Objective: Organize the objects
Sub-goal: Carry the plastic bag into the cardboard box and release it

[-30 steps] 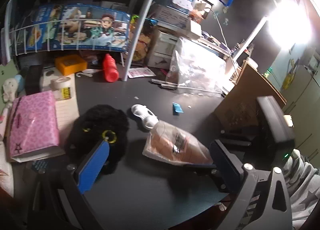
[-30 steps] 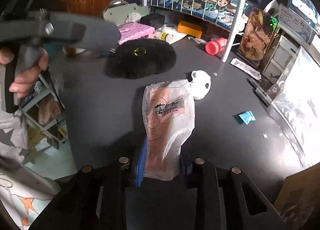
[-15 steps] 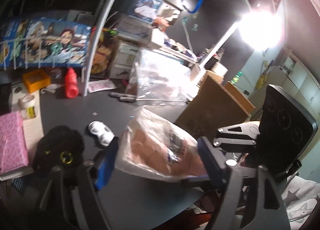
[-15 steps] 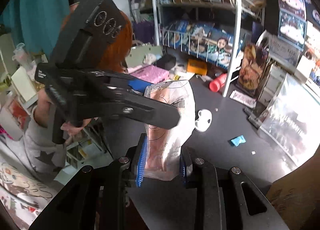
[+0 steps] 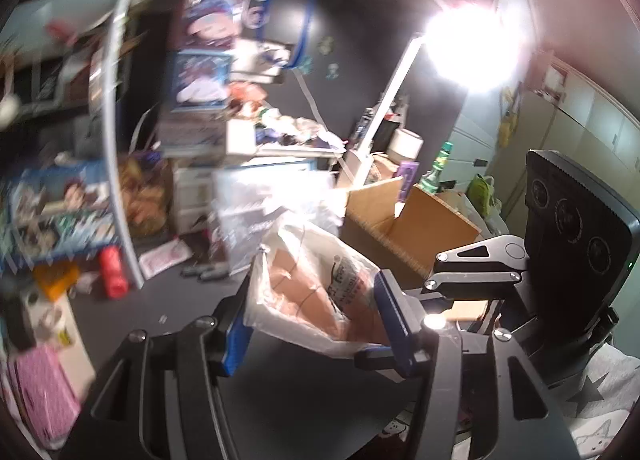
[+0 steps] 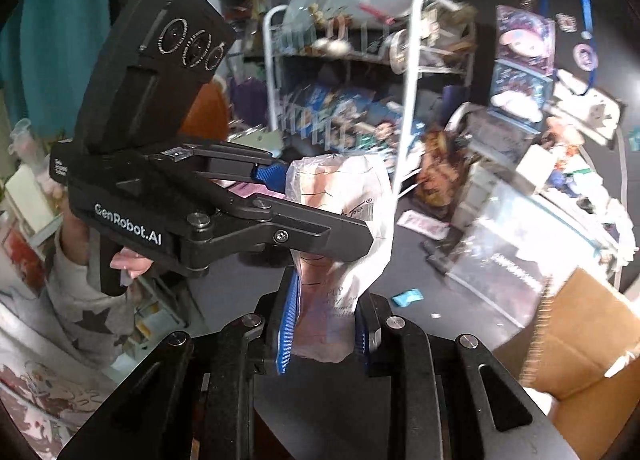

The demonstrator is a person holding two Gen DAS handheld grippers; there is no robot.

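Note:
A clear plastic bag [image 5: 316,292] with pinkish-brown contents hangs in the air above the black table [image 5: 160,320]. My left gripper [image 5: 312,320] has its blue pads against both sides of the bag, and its jaws are still closing on it. In the right wrist view the bag [image 6: 344,219] stands upright. My right gripper [image 6: 324,330] is shut on its lower end, while the left gripper [image 6: 320,203] clamps it higher up from the left. A person's hand [image 6: 128,260] holds the left tool's handle.
An open cardboard box [image 5: 400,227] stands at the table's right edge, and a large clear plastic sleeve [image 6: 500,244] leans beside it. A white wire rack [image 6: 404,99] full of boxes lines the back. A red bottle [image 5: 112,272], a pink packet [image 5: 40,392] and a blue scrap [image 6: 408,296] lie on the table.
Both grippers rose and the bag came up off the table with them. The left jaws went from wide open beside the bag to closed in on it.

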